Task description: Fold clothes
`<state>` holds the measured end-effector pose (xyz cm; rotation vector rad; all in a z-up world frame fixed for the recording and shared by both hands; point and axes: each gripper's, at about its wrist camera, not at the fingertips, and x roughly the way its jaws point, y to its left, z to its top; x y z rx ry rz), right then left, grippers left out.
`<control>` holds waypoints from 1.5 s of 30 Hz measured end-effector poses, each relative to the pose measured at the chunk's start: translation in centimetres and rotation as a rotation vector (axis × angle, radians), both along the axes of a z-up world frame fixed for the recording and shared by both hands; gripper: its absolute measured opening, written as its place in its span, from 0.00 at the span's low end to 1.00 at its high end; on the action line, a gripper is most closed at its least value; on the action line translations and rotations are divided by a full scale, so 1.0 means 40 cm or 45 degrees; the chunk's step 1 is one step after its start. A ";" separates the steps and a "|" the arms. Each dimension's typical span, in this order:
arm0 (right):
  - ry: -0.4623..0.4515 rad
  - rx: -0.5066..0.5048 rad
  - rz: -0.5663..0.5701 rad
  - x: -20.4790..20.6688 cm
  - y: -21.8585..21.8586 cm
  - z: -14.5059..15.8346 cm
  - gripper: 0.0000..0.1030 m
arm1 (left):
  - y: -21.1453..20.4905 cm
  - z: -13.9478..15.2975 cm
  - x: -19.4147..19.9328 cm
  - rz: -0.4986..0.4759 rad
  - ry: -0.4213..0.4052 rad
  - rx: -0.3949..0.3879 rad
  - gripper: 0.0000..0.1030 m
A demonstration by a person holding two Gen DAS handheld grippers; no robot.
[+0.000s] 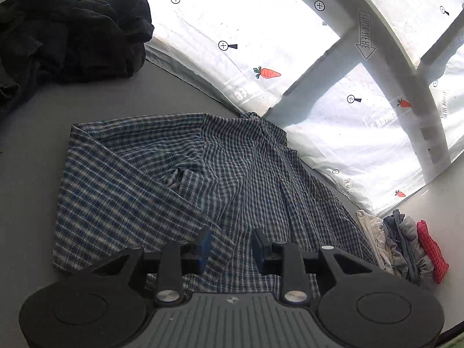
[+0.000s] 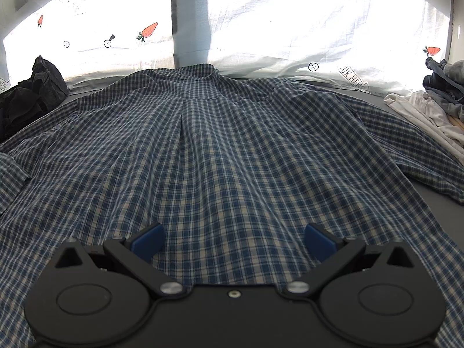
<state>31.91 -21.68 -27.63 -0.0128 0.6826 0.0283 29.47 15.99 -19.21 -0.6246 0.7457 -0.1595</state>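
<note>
Both grippers' bodies hide the plaid shirt's (image 2: 232,150) near hem.

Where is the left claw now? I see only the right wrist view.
Observer: The left claw is over the near edge of the plaid shirt, with its jaws apart and nothing between them.
Operator: Is anything behind the grey clothes on my right?
Observer: Yes, a red checked cloth lies against the grey clothes, on the side away from the shirt.
</note>
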 end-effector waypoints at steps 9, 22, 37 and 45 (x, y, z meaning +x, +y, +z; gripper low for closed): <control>0.237 0.020 -0.076 0.077 0.005 0.037 1.00 | 0.080 -0.054 -0.037 0.242 0.205 0.036 0.61; 0.306 1.223 -0.083 0.149 0.024 0.097 0.70 | 0.123 -0.127 -0.089 0.335 0.389 0.007 0.68; 0.735 1.414 0.152 0.225 0.329 -0.038 0.36 | 0.166 -0.129 0.003 0.398 0.435 -0.106 0.73; 0.673 1.112 0.282 0.286 0.428 -0.004 0.36 | 0.177 -0.140 -0.003 0.380 0.390 -0.162 0.82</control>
